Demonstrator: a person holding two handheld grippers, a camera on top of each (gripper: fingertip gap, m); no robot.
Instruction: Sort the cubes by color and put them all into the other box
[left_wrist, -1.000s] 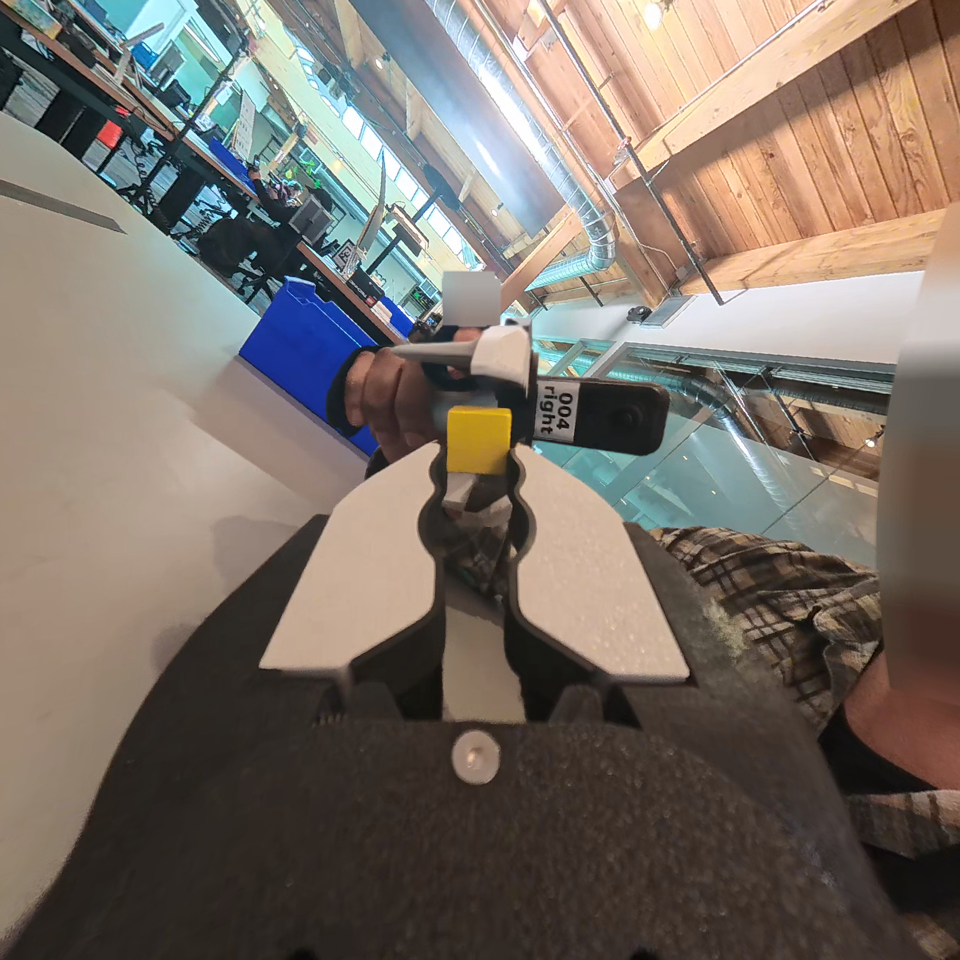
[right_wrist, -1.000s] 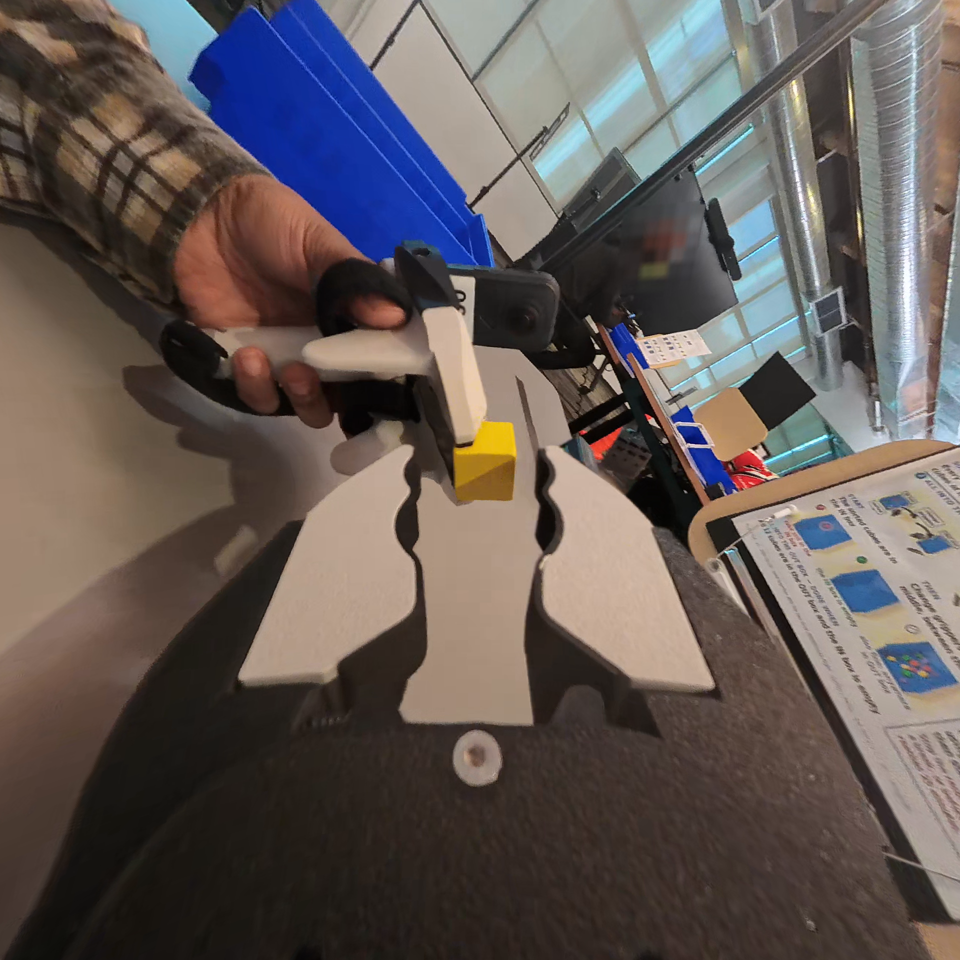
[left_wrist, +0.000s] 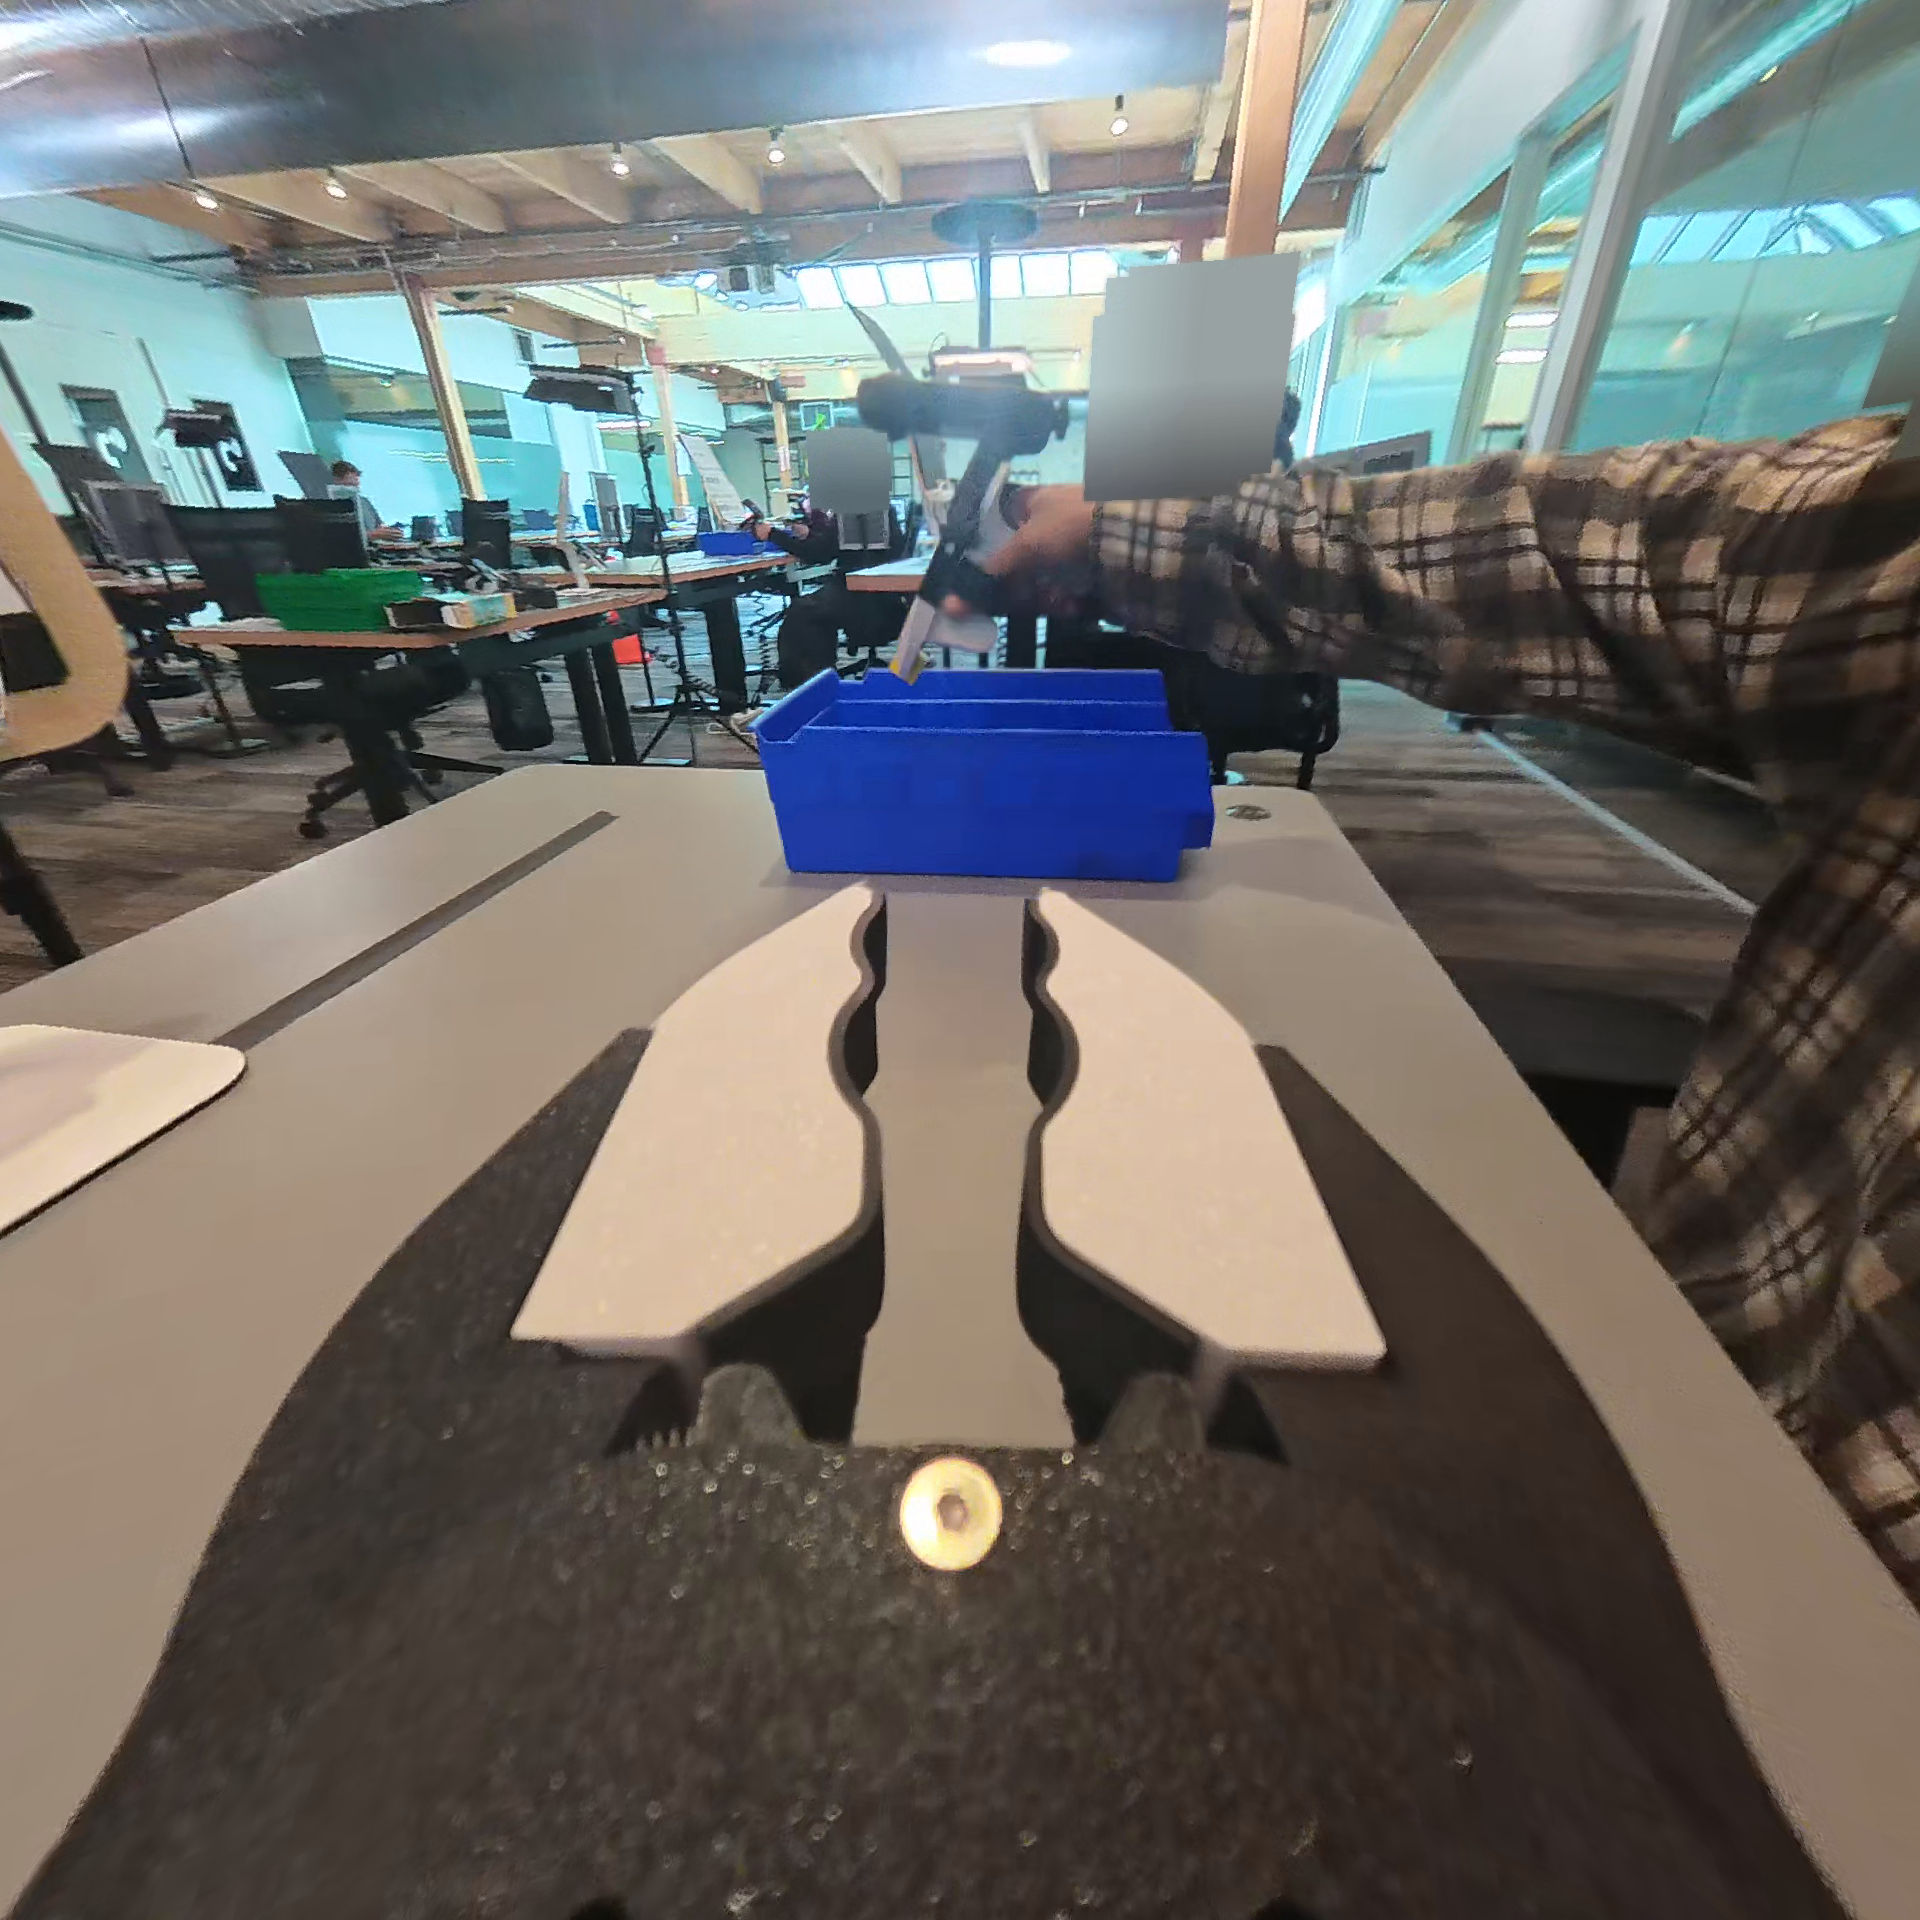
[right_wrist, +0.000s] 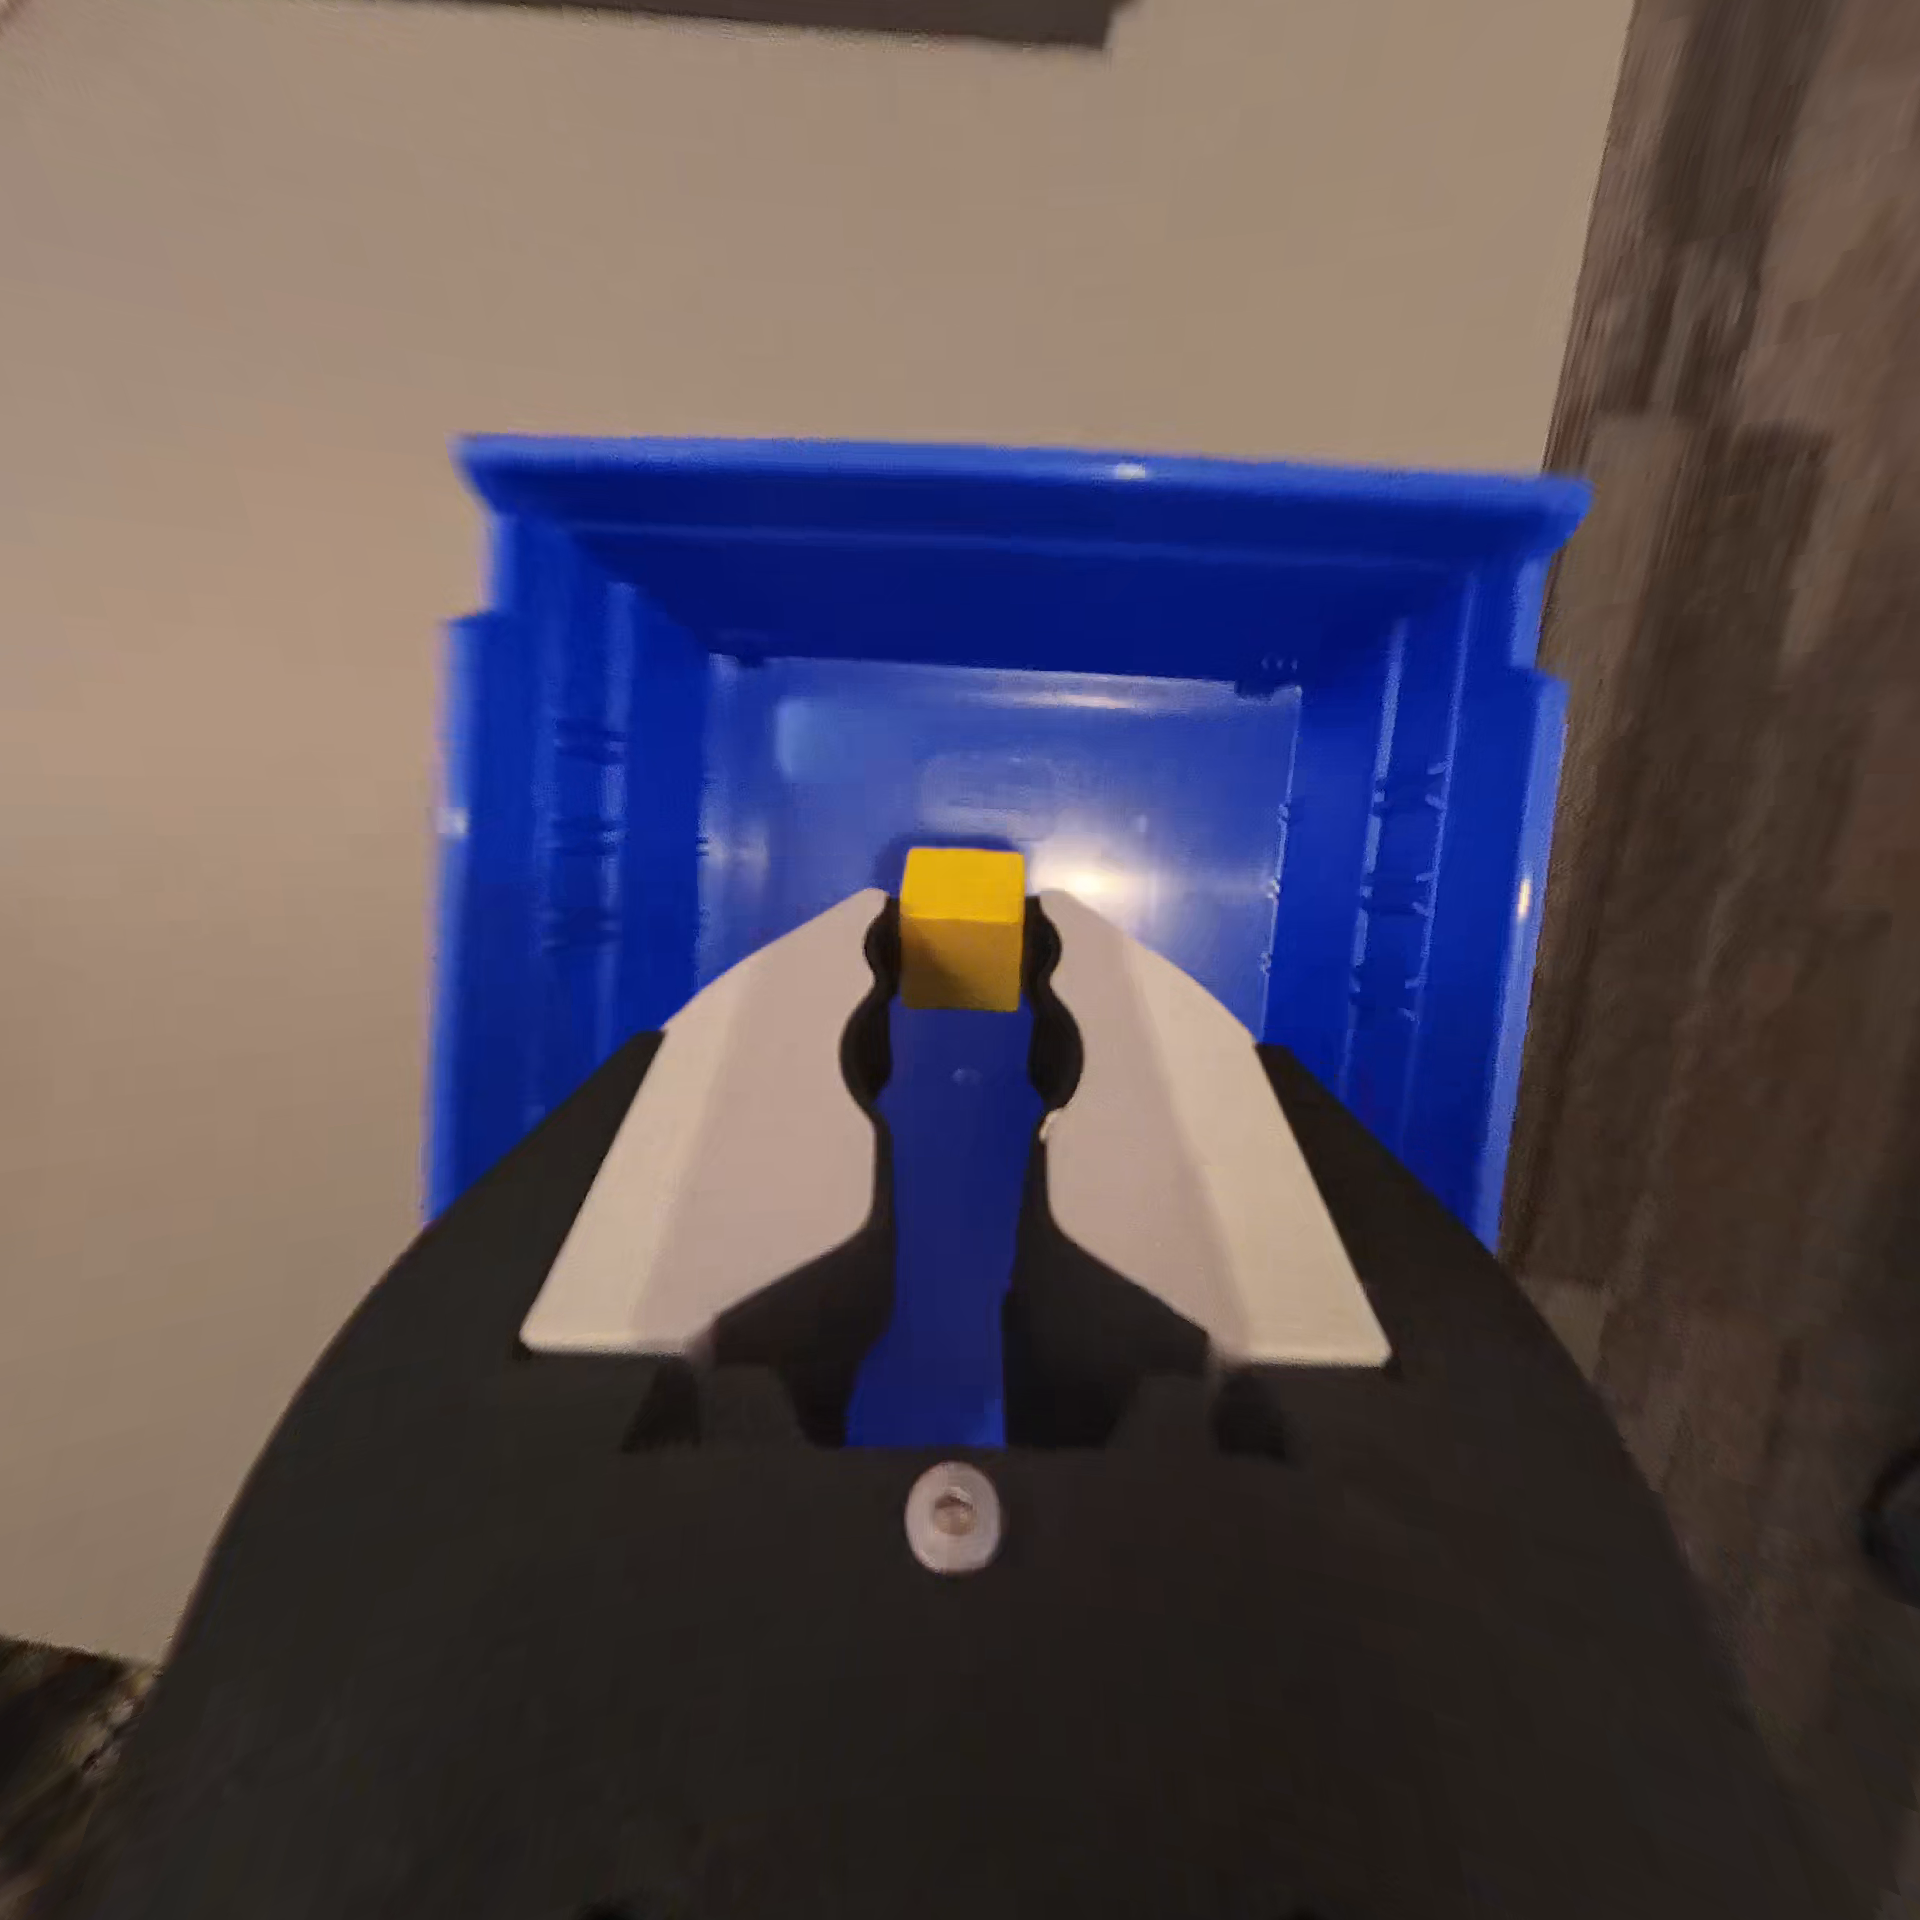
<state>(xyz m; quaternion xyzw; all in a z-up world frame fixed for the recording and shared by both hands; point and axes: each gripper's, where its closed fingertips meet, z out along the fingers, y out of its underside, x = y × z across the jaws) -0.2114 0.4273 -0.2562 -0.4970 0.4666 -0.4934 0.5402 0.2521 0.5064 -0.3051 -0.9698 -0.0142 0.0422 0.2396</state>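
A: How is the room around the blue box (left_wrist: 982, 821) to be judged?

B: The box is seen standing on the grey table (left_wrist: 436, 997), toward its far edge; bare tabletop lies between it and the left gripper (left_wrist: 954, 914). A dark groove (left_wrist: 416, 935) is cut into the surface to the left, and a pale mat (left_wrist: 94, 1101) is laid near the left edge. In the right wrist view the table's right edge is met just beside the box wall, with floor beyond.

A: And the grippers?

B: The left gripper's fingers are held apart, with nothing between them. The yellow cube (right_wrist: 961, 928) is pinched at the tips of the right gripper (right_wrist: 961, 935), above the box's open interior.

A: What is held in the box?

B: Only the glossy floor (right_wrist: 1143, 790) is shown where it can be seen; the near part is hidden by the gripper.
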